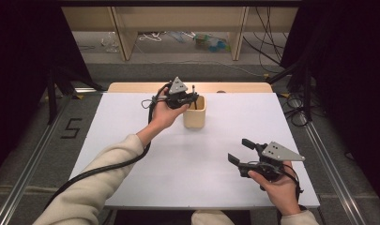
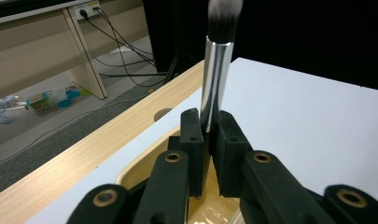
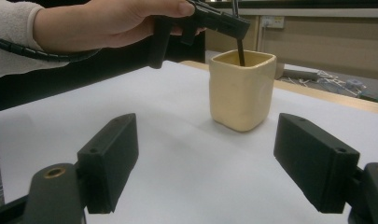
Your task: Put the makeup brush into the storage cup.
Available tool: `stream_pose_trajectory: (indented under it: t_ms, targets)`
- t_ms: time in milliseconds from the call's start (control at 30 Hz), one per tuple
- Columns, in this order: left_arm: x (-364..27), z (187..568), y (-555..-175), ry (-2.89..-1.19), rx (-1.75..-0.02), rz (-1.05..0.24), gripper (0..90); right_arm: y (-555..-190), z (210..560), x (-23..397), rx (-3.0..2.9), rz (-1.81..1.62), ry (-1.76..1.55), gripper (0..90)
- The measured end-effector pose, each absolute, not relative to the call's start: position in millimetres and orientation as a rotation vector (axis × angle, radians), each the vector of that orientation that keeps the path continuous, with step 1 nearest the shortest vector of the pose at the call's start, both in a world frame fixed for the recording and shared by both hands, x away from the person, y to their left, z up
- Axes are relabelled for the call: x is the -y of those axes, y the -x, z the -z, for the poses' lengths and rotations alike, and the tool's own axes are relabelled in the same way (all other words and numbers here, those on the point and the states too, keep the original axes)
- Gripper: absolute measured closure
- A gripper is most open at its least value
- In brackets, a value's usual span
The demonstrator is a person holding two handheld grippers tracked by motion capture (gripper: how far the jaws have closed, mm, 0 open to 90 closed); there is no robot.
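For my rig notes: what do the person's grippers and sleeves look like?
Both the left gripper and right gripper are black with blocky jaws and brass-coloured pivot pins, each topped by a grey three-cornered plate. A black ribbed cable trails from the left one. The sleeves are cream.

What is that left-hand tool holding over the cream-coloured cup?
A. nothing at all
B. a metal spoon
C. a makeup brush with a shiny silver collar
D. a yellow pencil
C: the left gripper's black fingers are shut on a makeup brush with a silver metal collar and dark bristles, its handle reaching down into the cream-coloured square cup.
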State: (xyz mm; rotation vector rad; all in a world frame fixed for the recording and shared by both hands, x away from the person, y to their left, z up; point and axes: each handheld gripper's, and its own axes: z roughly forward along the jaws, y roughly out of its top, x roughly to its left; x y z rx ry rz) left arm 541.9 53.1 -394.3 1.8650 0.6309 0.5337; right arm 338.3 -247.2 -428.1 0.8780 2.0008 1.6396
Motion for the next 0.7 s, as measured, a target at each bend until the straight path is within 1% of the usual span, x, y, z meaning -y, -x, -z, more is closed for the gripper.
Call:
stream_pose_trajectory:
  t_ms: [700]
  targets:
    - [-52.3, 399.7, -543.4, -1.873, -0.649, -0.525, 83.2, -337.6, 427.1, 248.3, -2.038, -1.616, -0.887, 23.0]
